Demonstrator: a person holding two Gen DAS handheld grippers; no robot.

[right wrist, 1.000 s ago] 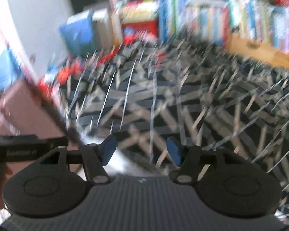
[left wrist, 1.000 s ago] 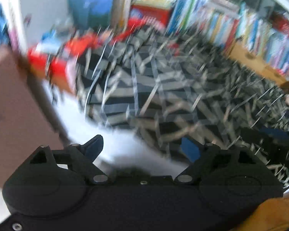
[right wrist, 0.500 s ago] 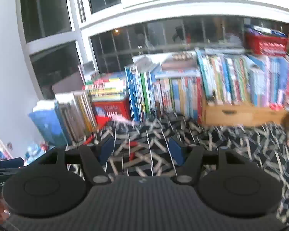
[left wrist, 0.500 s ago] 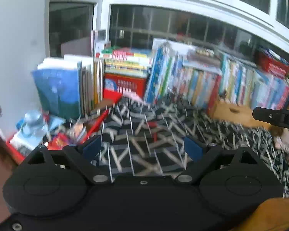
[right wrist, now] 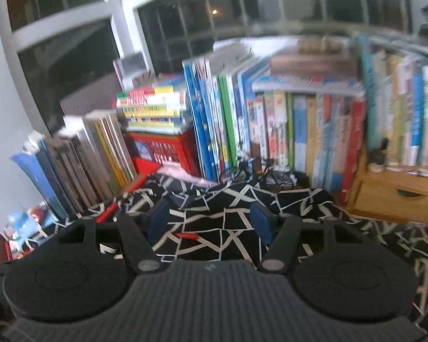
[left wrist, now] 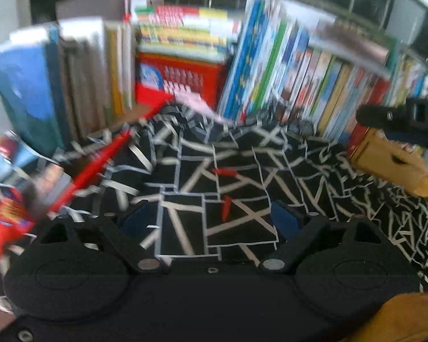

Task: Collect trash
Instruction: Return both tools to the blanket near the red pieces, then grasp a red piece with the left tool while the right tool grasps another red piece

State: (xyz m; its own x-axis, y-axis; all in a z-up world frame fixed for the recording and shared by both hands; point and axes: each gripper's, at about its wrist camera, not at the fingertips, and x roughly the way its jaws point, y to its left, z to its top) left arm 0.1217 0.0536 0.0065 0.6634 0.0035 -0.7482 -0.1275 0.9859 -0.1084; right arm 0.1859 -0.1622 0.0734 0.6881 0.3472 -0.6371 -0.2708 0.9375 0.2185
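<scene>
Both views swing off brown panel and white patch seen a second ago; now face black-and-white patterned cloth (left wrist: 242, 171) before row of books (left wrist: 285, 65).

Left gripper (left wrist: 211, 219): tongs spread, nothing between; just narrowed slightly. Right gripper (right wrist: 209, 222): spread, empty.

Trash now in sight: red scrap (left wrist: 226, 205) at centre of left view, just ahead of fingers; second red scrap (left wrist: 224, 171) beyond it. Pink scrap (left wrist: 198, 105) at upper centre by books.

Judgement: search done, pickup not yet begun; blur suggests hands in transit.

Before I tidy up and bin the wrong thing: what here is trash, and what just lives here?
Likely trash:
- two small red scraps on the patterned cloth
- pink paper, possibly

Just there:
- rows of books
- red crate
- wooden drawer box
</scene>
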